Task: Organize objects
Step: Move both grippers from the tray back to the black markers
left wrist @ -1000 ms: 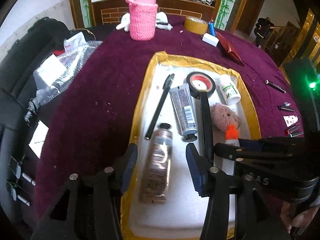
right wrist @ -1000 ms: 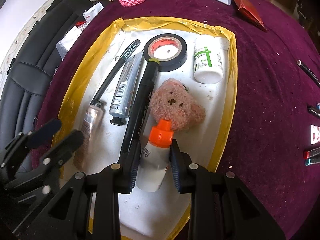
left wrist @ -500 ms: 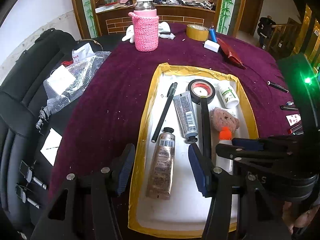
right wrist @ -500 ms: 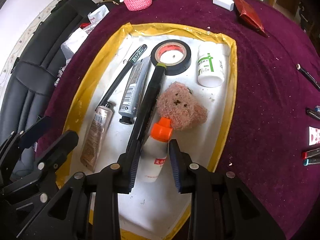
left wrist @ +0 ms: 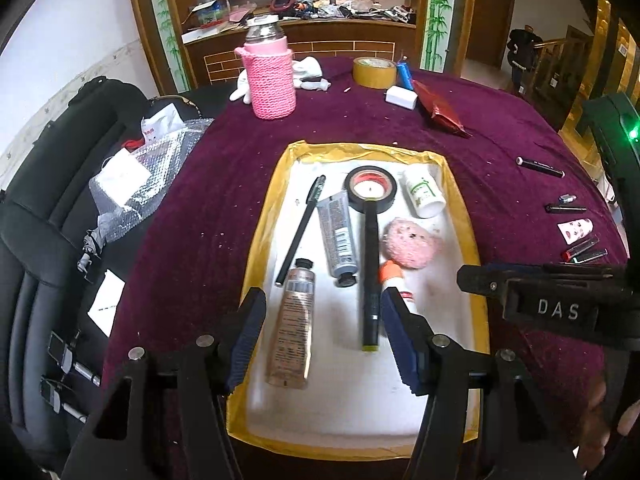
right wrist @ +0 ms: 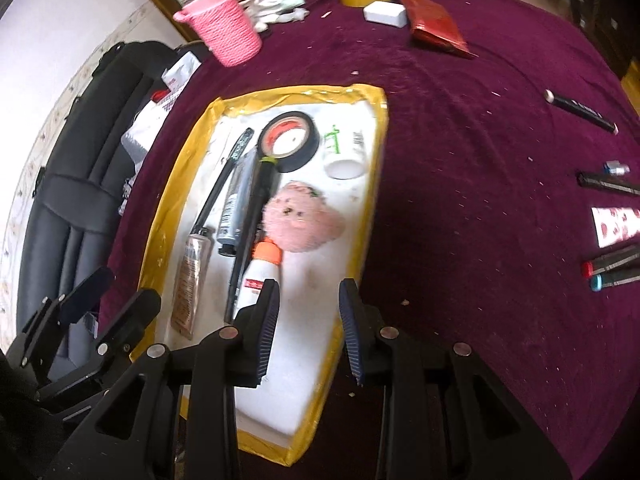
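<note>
A white tray with a yellow taped rim (left wrist: 468,240) (right wrist: 168,200) lies on the purple cloth. In it lie a bronze tube (left wrist: 291,324), a grey tube (left wrist: 338,234), a black pen (left wrist: 301,229), a black marker (left wrist: 371,272), a tape roll (left wrist: 370,189), a white bottle (left wrist: 423,194), a pink plush (left wrist: 408,243) and a glue bottle with an orange cap (right wrist: 260,270). My left gripper (left wrist: 322,340) is open and empty above the tray's near end. My right gripper (right wrist: 308,316) is open and empty, just right of the glue bottle.
Loose pens and markers (right wrist: 608,266) lie on the cloth at the right. A pink knitted cup (left wrist: 270,80), a yellow tape roll (left wrist: 374,72), a white eraser (left wrist: 401,97) and a red packet (left wrist: 440,114) stand at the far side. A black chair (left wrist: 36,248) is at the left.
My right gripper let go of the glue bottle, opened and drew back to the right. My left gripper pulled back and up from the tray.
</note>
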Motion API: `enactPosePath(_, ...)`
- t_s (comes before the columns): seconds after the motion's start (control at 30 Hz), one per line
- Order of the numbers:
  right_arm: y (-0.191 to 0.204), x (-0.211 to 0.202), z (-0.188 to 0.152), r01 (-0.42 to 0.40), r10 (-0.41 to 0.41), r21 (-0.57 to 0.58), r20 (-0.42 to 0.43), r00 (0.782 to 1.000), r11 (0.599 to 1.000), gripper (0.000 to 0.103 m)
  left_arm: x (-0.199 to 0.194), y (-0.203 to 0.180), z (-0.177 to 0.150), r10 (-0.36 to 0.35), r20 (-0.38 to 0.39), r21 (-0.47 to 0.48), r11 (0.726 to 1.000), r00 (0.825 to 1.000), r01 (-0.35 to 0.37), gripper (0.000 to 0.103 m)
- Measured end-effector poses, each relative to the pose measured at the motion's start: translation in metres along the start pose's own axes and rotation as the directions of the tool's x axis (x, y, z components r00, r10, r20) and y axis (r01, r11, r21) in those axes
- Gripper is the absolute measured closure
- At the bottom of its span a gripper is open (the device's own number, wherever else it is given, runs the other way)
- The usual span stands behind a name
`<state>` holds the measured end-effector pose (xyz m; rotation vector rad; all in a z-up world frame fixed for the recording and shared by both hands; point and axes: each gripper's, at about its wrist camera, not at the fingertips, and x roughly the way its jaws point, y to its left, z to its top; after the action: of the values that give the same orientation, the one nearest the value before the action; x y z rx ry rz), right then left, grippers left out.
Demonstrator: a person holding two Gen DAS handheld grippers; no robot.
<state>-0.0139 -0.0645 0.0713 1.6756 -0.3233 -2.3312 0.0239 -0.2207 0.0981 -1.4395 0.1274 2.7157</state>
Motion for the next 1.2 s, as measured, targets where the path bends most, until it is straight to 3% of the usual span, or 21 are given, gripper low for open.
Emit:
enactPosePath(0.47,-0.061,-0.034,-0.009,-0.022,0.018,0.096,0.046,0.999,0.995,0.069,-0.015,-0.057,0.001,-0.001,0.003,0.054,0.999,1.000,0.001,0.049)
enactPosePath(0.77,-0.113,-0.051,-0.013,-0.028,0.020,0.148,0.053,0.998,0.989,0.068,-0.012,-0.107,0.003,-0.026,-0.035,0.076,0.997,0.999,0.028,0.049)
enactPosePath(0.97,-0.161,-0.063,-0.014,-0.042,0.027,0.211,0.071,0.997,0.977,0.068,-0.006,-0.148,0.005,-0.030,-0.060,0.111,0.993,0.998,0.037,0.049)
enactPosePath(1.2,-0.244,-0.082,-0.011,-0.037,-0.006,0.354,0.120,0.993,0.934,0.068,0.011,-0.184,0.005,-0.056,-0.122,0.120,0.990,0.991,0.071,0.049)
